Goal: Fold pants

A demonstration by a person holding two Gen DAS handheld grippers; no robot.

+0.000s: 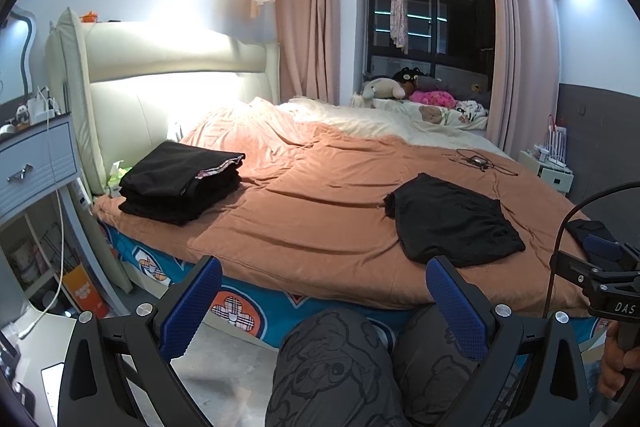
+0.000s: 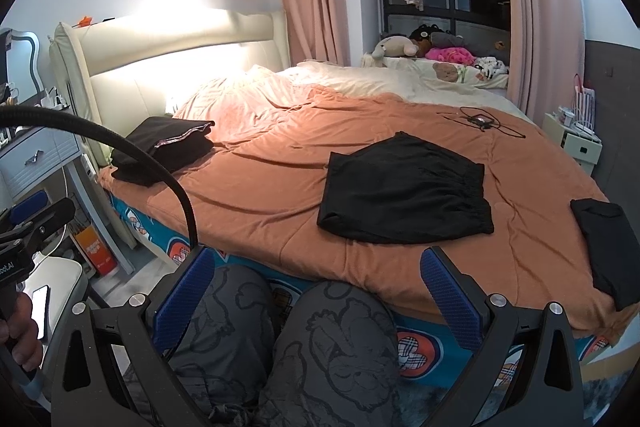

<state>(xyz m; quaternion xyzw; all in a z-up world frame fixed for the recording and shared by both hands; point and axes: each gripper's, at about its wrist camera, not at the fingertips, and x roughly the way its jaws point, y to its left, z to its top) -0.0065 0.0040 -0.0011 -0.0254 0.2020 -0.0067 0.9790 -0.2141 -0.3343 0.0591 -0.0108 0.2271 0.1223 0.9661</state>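
The person's knees [image 2: 320,347], in grey printed trousers, filled the bottom of both wrist views, just short of the bed's near edge. Above them the left gripper [image 1: 324,303] had its blue-padded fingers [image 1: 192,303] spread wide apart, holding nothing; the right gripper [image 2: 324,295] was the same, its fingers [image 2: 450,291] apart and empty. Both hung off the bed, short of any cloth.

Beyond the near edge, on the orange blanket [image 2: 260,163], lay the black pants [image 2: 404,195], already doubled into a rough rectangle with the elastic waistband toward the far right side. A neat stack of folded black clothes [image 1: 180,181] sat at the near-left corner by the headboard, and another dark garment [image 2: 608,247] hung over the near-right edge.

The risks looked plain. The pants were thin and black on a soft, rumpled blanket, so the fingers could easily pinch blanket along with cloth, or catch only the top layer and let the fold slide open. Lifting one side sooner than the other would likely skew the edges. The cable [image 2: 480,121] near the far side seemed safely clear.
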